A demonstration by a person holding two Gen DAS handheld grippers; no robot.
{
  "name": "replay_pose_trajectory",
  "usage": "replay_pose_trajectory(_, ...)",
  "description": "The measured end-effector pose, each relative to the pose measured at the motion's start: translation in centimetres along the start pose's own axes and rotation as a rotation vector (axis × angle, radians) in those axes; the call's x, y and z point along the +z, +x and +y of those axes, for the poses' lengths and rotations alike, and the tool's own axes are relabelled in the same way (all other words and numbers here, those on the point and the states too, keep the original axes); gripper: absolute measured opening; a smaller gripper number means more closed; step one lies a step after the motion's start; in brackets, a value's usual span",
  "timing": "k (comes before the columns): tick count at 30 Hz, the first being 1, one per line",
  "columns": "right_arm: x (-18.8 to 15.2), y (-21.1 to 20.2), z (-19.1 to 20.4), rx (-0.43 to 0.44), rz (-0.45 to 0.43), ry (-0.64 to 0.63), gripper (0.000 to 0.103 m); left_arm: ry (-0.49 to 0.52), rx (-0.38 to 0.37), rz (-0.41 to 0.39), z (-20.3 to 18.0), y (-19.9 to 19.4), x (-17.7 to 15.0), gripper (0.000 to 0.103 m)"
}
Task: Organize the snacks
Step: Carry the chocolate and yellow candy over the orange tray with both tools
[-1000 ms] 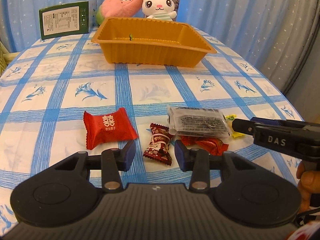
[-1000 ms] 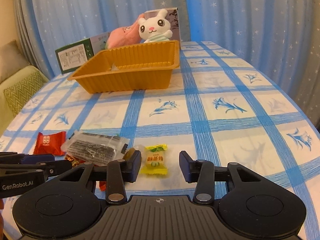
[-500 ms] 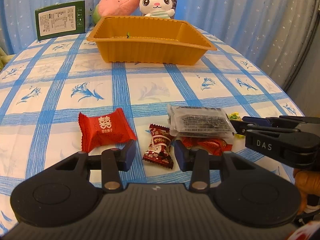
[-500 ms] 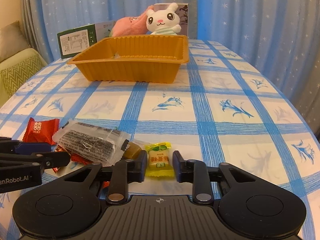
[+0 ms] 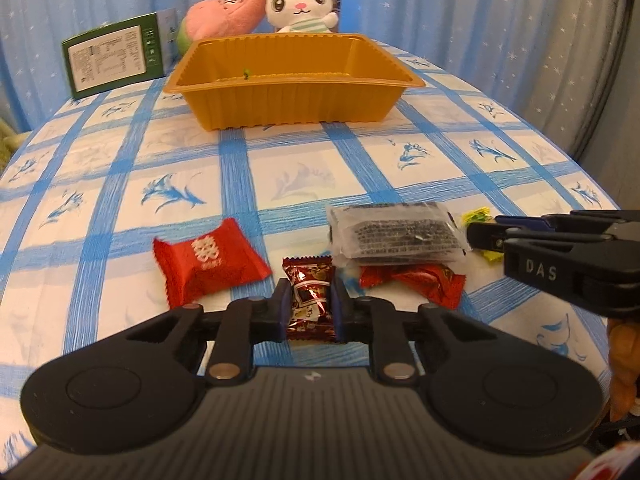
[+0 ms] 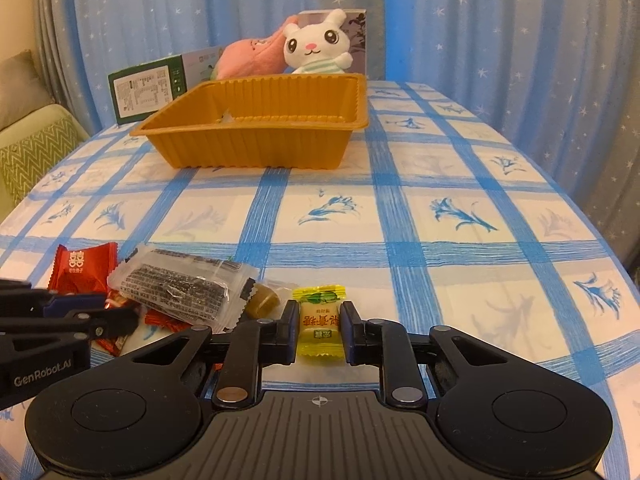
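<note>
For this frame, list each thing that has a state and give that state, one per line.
Left gripper: just closed, shut on the brown candy.
Right gripper: just closed, shut on the yellow candy.
Orange tray: upright, nearly empty, one small green bit inside.
Red packet: sealed, flat on the tablecloth.
Clear packet: sealed, lying over a red candy.
Green box: standing, closed.

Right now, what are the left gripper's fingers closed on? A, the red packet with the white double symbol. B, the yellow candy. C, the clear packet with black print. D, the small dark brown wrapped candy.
D: in the left wrist view the left gripper has its fingers pressed on either side of the dark brown candy, while the red packet and the clear packet lie untouched on the tablecloth.
</note>
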State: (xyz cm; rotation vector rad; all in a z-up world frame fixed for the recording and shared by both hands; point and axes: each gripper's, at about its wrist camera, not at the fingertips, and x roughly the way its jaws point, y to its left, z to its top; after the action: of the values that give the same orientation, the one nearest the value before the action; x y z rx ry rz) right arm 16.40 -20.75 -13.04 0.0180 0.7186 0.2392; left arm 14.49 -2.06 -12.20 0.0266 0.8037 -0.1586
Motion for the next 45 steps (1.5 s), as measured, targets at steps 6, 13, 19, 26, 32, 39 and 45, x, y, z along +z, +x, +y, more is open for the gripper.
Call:
replay_pose_trajectory(6,-0.2,-1.2,-0.2,-0.008,-0.017,0.008,0.022,-0.042,0.013,-0.009,0.5,-1.5,-0.3,0.018)
replay_pose_trajectory(13,0.0,-2.5,-0.1,-0.012,-0.051,0.01,0.022,-0.058,0.019,-0.035,0.6,-3.3,0.2,0.018)
replay_pose_trajectory(19,0.4,-3.6,-0.2,0.005,-0.08,0.022,0.022,-0.059,0.009,-0.059,0.3,-4.4,0.9,0.018)
replay_pose_trajectory(26,1.1,-4.3,0.1,0.027,-0.101,0.025,0.022,-0.072,0.003,-0.077,0.6,-5.1,1.8,0.018)
replay_pose_trajectory(32,2.6,-4.2,0.7,0.05,-0.123,0.003,0.022,-0.084,-0.003,-0.091,1.1,-5.1,3.3,0.018)
replay_pose_trajectory(39,5.3,-3.4,0.6,0.067,-0.147,0.005,0.022,-0.089,-0.019,-0.114,1.7,-4.7,5.8,0.018)
replay_pose_trajectory(45,8.3,-2.4,0.8,0.088,-0.18,0.007,0.022,-0.074,-0.021,-0.135,2.7,-3.7,8.2,0.018)
